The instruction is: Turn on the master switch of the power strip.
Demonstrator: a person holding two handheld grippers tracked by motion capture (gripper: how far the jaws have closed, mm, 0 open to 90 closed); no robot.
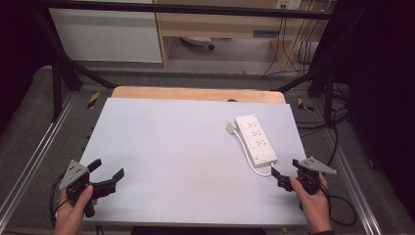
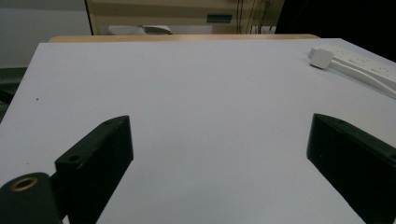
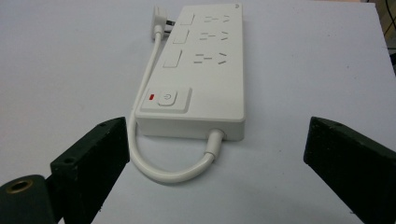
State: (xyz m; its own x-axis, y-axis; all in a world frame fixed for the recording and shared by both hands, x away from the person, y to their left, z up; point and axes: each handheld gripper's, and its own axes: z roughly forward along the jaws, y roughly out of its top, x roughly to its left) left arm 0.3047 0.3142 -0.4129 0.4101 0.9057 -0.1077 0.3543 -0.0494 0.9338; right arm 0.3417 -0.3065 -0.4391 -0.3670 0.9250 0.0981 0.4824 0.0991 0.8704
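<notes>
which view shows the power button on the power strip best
The right gripper view: the power strip lies close ahead between the open jaws, with the power button and a red mark beside it plain. The high view shows the strip whole but the button tiny. The left gripper view catches the strip at the edge, button unreadable.

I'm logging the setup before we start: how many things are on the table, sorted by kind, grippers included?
White power strip, with its cable and plug: 1
Black grippers, left gripper and right gripper, both open and holding nothing: 2
Total: 3
</notes>
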